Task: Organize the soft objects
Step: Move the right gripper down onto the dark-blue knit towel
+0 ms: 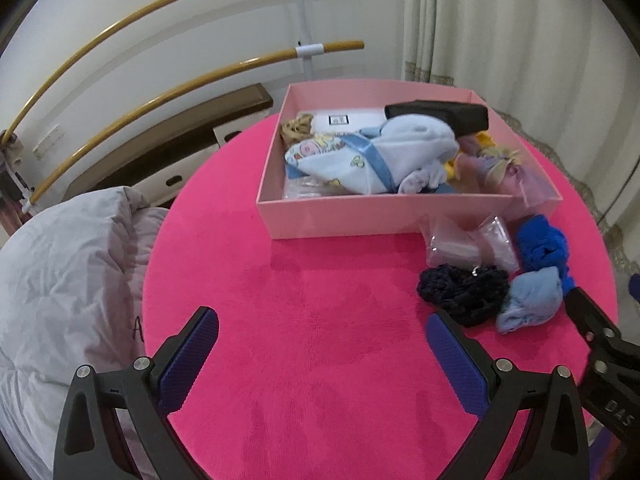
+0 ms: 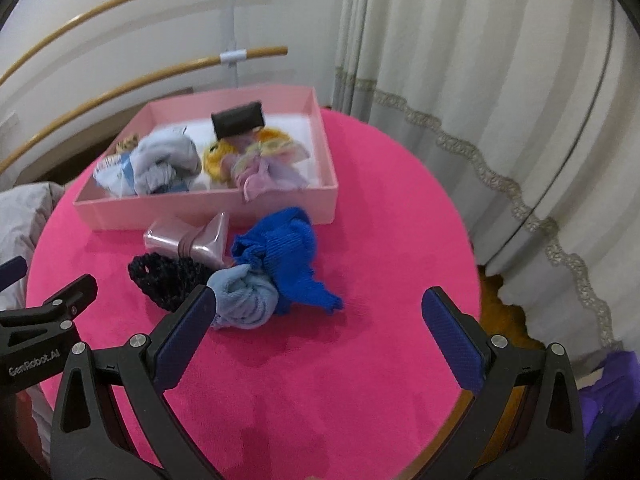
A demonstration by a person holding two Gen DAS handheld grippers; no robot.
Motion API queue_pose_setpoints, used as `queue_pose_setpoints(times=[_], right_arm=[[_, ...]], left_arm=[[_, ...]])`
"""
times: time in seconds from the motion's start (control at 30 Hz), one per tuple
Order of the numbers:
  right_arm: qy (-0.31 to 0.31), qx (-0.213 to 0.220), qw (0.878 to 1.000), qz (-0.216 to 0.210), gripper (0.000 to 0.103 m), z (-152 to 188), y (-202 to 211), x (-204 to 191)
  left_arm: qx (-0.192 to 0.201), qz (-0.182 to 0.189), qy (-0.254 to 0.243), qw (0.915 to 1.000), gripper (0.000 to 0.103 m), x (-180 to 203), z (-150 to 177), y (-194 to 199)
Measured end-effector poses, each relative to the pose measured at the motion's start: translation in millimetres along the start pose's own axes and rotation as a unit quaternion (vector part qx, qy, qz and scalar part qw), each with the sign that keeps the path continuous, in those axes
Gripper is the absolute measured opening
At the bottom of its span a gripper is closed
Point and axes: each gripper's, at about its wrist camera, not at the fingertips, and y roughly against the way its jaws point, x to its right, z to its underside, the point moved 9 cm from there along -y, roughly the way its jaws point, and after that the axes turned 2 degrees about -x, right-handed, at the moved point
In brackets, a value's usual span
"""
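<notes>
Socks and other soft bits, split between the pink box [image 2: 208, 216] and the round pink table [image 2: 360, 360]. Already inside the box: a pale blue fleece bundle [image 2: 168, 156], a printed baby cloth [image 1: 320, 160], a yellow and lilac doll [image 2: 256, 160], a tan scrunchie [image 1: 296, 126], a dark block [image 2: 238, 119] toward the back wall. Outside, in a loose cluster just in front of the box: a shiny wrapped pink packet [image 2: 192, 240] close to the box's front wall, a black knit piece [image 2: 168, 280], a rolled light blue sock [image 2: 244, 300], a bright blue knit cloth [image 2: 288, 256] touching the sock. By the look of it, roughly half done, four items left to move.

Right gripper [image 2: 320, 324] spread wide and empty, low over the table, its left pad [image 2: 188, 332] just beside the light blue sock. Probably next for pickup. Left gripper [image 1: 322, 344] likewise wide apart, holding nothing, over bare table near the black knit piece.

Beyond the table: a grey duvet [image 1: 60, 280] to the left, cream curtains [image 2: 500, 80] to the right, curved wooden rails [image 1: 160, 0] against the wall.
</notes>
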Motion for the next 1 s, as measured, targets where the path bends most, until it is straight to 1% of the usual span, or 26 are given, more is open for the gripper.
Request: queue_pose_setpoints(times=[0.13, 0.23, 0.4, 0.47, 0.57, 0.6, 0.63, 0.67, 0.7, 0.73, 0.77, 1.0], right_arm=[[0.021, -0.022, 1.0, -0.007, 0.103, 0, -21, -13], [0.032, -0.025, 0.999, -0.026, 0.103, -2, -32, -22], [0.057, -0.024, 0.998, -0.025, 0.103, -6, -46, -30], [0.057, -0.03, 0.997, -0.031, 0.103, -6, -54, -32], [0.045, -0.031, 0.997, -0.048, 0.1, -5, -64, -31], [0.039, -0.032, 0.997, -0.061, 0.093, -3, -67, -31], [0.031, -0.032, 0.995, -0.085, 0.082, -2, -67, -32], [0.024, -0.032, 0.993, -0.108, 0.076, -1, -67, -33], [0.024, -0.026, 0.992, -0.117, 0.064, 0, -64, -33], [0.03, -0.025, 0.992, -0.124, 0.048, 2, -61, -34], [0.03, -0.024, 0.99, -0.136, 0.044, 3, -59, -36], [0.016, -0.018, 0.991, -0.131, 0.04, 9, -55, -27]], left_arm=[[-0.01, -0.001, -0.011, 0.9999, 0.103, 0, 2, -19], [-0.023, 0.011, -0.011, 0.9996, 0.103, 1, 3, -32], [-0.048, 0.019, -0.004, 0.9987, 0.103, -3, 6, -54], [-0.057, 0.025, 0.002, 0.9981, 0.103, -3, 6, -62], [-0.062, 0.028, 0.004, 0.9977, 0.103, -3, 5, -71], [-0.063, 0.028, 0.004, 0.9976, 0.103, -4, 4, -73], [-0.064, 0.027, 0.005, 0.9975, 0.103, -4, 4, -75], [-0.066, 0.028, 0.007, 0.9974, 0.103, -4, 4, -76], [-0.067, 0.031, 0.007, 0.9973, 0.103, -3, 4, -77], [-0.068, 0.034, 0.008, 0.9971, 0.103, -2, 4, -78], [-0.068, 0.038, 0.008, 0.9969, 0.103, -1, 4, -77], [-0.066, 0.071, 0.009, 0.9953, 0.103, 7, 7, -67]])
